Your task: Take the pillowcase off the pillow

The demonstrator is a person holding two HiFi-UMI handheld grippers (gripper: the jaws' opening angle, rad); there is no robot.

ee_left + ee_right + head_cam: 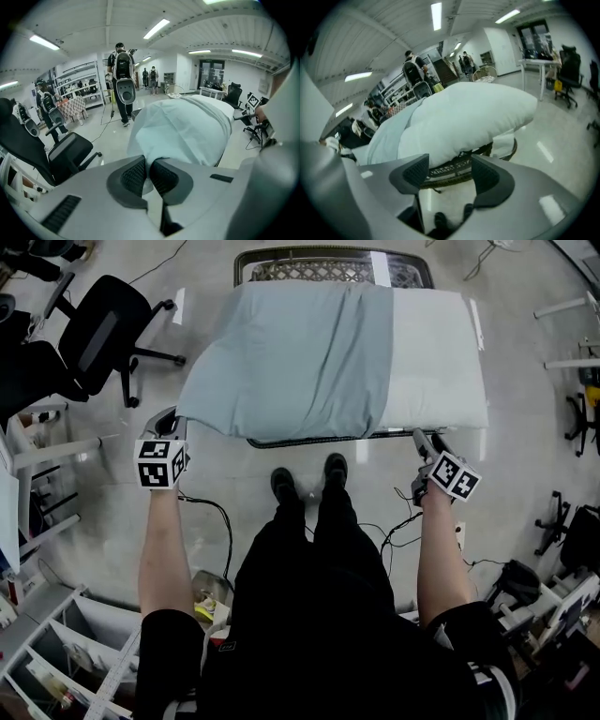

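Observation:
A pale blue-grey pillowcase point(291, 357) covers the left part of a white pillow point(436, 357), whose right end lies bare. The pillow rests on a wicker basket point(319, 268). My left gripper point(173, 418) is at the pillowcase's near left corner. In the left gripper view, my left gripper point(149, 176) is shut on a fold of the pillowcase point(183, 126). My right gripper point(424, 439) hangs just below the pillow's near right corner. In the right gripper view, my right gripper point(450, 176) is open with nothing between its jaws. The pillow point(473, 117) and basket rim point(505, 150) lie beyond it.
A black office chair point(103, 334) stands left of the basket. Shelving point(56, 643) fills the lower left, and cables point(220, 521) trail over the floor by my shoes point(281, 486). People wearing backpacks point(123, 79) stand across the room.

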